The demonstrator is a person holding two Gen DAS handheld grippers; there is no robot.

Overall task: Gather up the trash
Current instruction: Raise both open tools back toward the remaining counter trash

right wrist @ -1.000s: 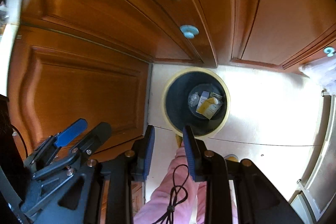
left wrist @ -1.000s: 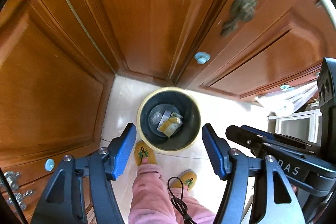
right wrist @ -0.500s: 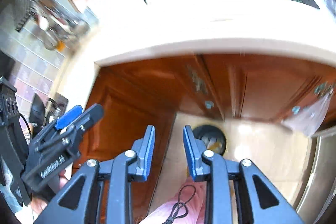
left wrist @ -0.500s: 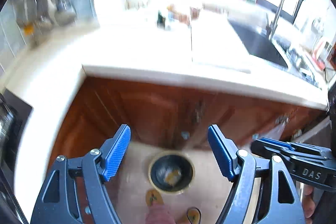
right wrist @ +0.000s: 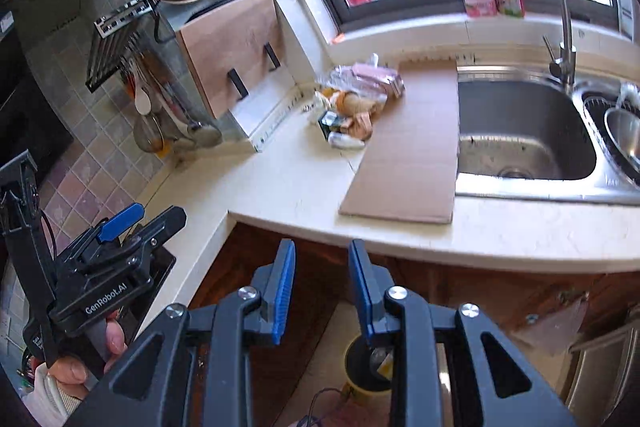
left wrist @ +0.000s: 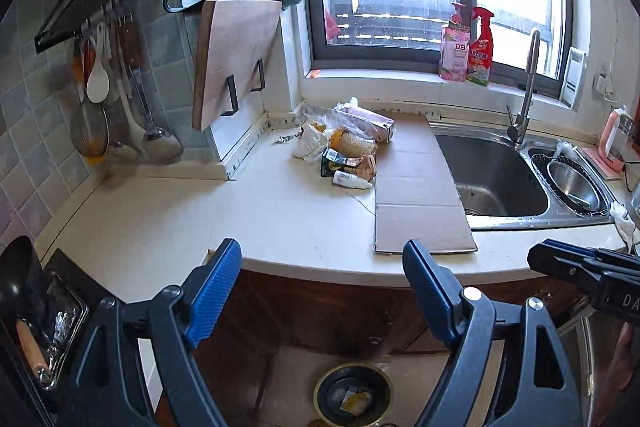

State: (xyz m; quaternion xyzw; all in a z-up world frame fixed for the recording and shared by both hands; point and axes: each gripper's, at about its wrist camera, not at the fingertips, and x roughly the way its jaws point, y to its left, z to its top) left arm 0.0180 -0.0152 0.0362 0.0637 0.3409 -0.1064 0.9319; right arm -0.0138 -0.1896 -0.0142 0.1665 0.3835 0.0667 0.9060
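- The left gripper (left wrist: 322,291) holds nothing, its blue pads spread wide; it hangs out over the floor, short of the counter (left wrist: 280,219) edge.
- The right gripper (right wrist: 322,291) is empty too — pads parallel with a narrow gap between them, not pressed together.
- Below both, on the floor by the wooden cabinets, stands the trash bin (left wrist: 353,393); a few scraps already lie in it, so some collecting looks done.
- Further out, a trash pile (left wrist: 344,147) sits at the back of the counter, touching the cardboard sheet (left wrist: 420,187) beside the sink (left wrist: 492,179) — wrappers, a small white bottle, a plastic bag.
- Most of the job seems left, judging by that pile.
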